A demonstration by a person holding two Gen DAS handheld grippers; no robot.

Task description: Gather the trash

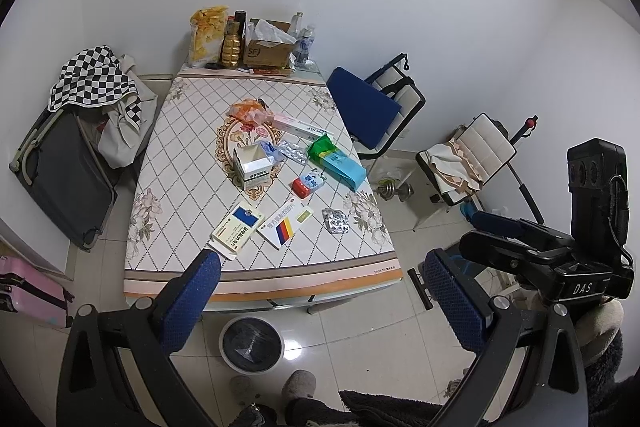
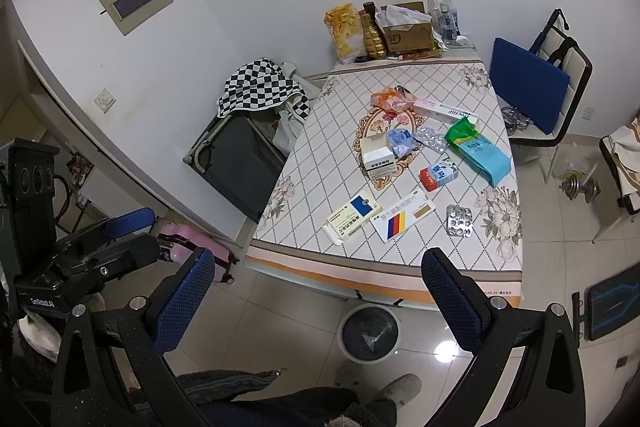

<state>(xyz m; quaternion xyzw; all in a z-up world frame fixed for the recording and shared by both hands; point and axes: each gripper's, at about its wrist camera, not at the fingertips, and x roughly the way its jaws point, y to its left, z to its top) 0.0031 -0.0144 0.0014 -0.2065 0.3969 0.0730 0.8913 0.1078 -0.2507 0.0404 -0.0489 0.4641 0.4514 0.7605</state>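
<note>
Hovering above the floor short of the desk's [image 1: 256,277] near edge, the left gripper [image 1: 320,291] has its blue-padded jaws spread wide with nothing between them. The right gripper [image 2: 318,291] hangs likewise, jaws wide apart and empty, just before the same edge. Between both grippers and the desk lies bare tiled floor, and directly below them, just under the desk's near edge, stands a round trash bin [image 1: 252,345] with a dark liner.

To the left of the desk a dark suitcase [image 1: 68,179] under a checkered cloth [image 1: 94,77] leaves only a narrow strip; to its right a chair with a blue cushion [image 1: 366,105] stands close to the edge.

The trash is spread over the patterned cloth ahead of the grippers. Nearest lie a yellow-and-blue flat box [image 1: 239,227], a white box with red, yellow and black stripes [image 1: 285,225] beside it, and a silver blister pack [image 1: 335,221] to the right. Farther ahead sit a small red-and-blue carton [image 1: 308,183], an open white box [image 1: 253,165], a green-and-teal packet [image 1: 336,161], another blister strip [image 1: 293,151], a long pink box [image 1: 298,127] and a crumpled orange wrapper [image 1: 249,110]; what lies inside the open box is hard to tell. Bottles and a cardboard box [image 1: 267,47] crowd the far edge by the wall.
</note>
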